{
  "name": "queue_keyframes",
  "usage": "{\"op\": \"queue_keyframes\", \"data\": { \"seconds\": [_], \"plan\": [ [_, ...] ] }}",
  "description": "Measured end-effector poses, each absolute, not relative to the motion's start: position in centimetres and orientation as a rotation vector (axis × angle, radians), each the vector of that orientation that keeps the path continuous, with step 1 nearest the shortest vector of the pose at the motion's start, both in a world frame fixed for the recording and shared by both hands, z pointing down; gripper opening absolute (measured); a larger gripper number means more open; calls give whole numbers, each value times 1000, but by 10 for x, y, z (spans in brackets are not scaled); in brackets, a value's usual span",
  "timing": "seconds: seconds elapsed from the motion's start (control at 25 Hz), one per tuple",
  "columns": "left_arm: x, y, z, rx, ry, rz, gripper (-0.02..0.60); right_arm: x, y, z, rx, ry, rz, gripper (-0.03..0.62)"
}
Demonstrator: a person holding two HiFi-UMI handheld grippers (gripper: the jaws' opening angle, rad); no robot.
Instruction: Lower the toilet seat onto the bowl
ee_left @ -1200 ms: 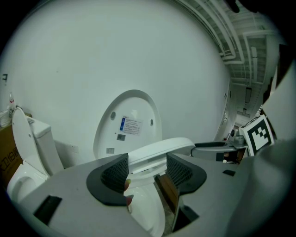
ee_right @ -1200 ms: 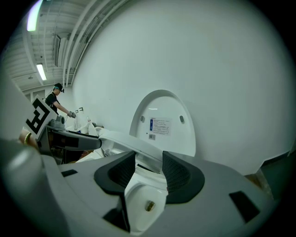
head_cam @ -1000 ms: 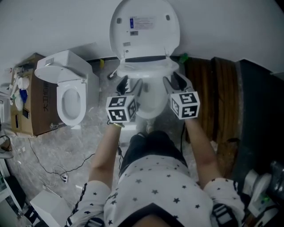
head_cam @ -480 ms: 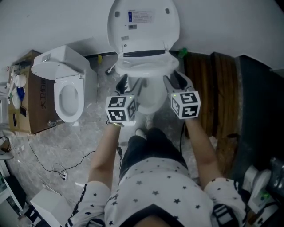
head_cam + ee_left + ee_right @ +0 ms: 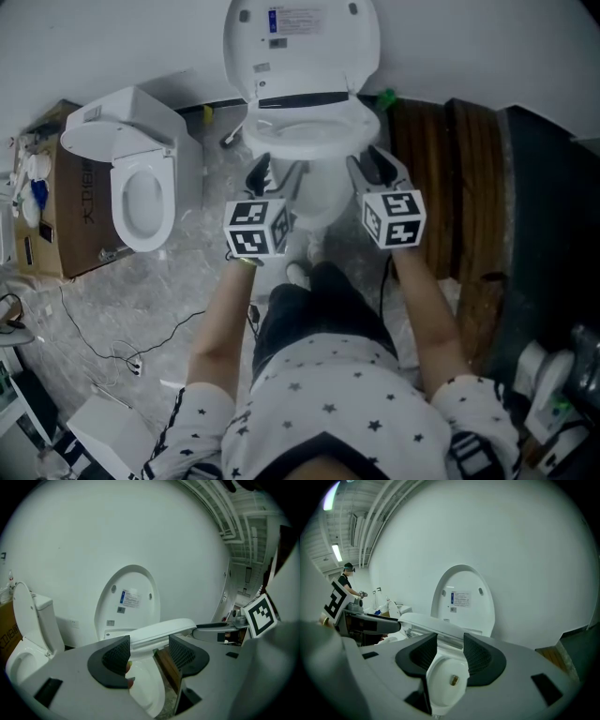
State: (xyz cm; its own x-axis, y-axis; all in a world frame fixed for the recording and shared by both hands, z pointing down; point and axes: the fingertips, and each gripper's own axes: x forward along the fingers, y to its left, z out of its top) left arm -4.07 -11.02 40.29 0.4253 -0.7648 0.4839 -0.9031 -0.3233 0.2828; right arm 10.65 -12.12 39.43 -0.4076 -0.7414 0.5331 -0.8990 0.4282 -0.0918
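We judge the task all but done: the toilet seat (image 5: 309, 150) lies level over the bowl (image 5: 314, 202), with the lid (image 5: 300, 47) upright behind. Our left gripper (image 5: 275, 178) and right gripper (image 5: 372, 171) hover near it, fingers apart and empty.

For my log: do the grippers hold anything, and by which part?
Nothing is held: left gripper and right gripper are both open, not closed on the toilet seat.
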Motion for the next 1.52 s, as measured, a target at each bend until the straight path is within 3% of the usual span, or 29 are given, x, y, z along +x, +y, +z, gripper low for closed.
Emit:
{"op": "queue_keyframes", "data": {
  "seconds": [1.52],
  "plan": [
    [-36,-59,447,2180,-1351,408,264,111,-68,439,1430,-2207,575,175]
  ]
}}
